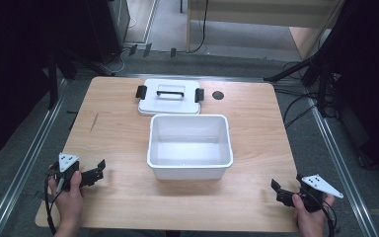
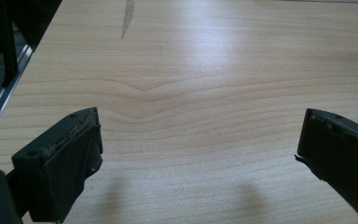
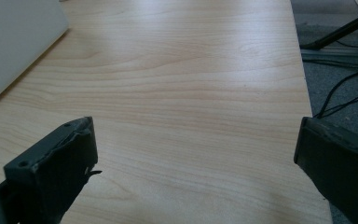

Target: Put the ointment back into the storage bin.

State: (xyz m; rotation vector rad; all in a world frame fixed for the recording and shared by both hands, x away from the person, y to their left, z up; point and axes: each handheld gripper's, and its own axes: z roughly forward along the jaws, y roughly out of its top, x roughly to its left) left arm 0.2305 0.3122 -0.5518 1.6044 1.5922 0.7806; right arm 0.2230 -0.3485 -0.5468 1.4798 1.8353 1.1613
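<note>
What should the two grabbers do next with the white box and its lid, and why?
Probably reach both open grippers, left gripper and right gripper, forward to the flat white plastic lid with black clips. It lies off, behind the empty white plastic tub, and both grippers hold nothing near the table's front edge.

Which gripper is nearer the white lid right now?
Left. The left gripper sits at the table's near left, diagonally below the white lid; the right gripper is farther off at the near right corner.
</note>
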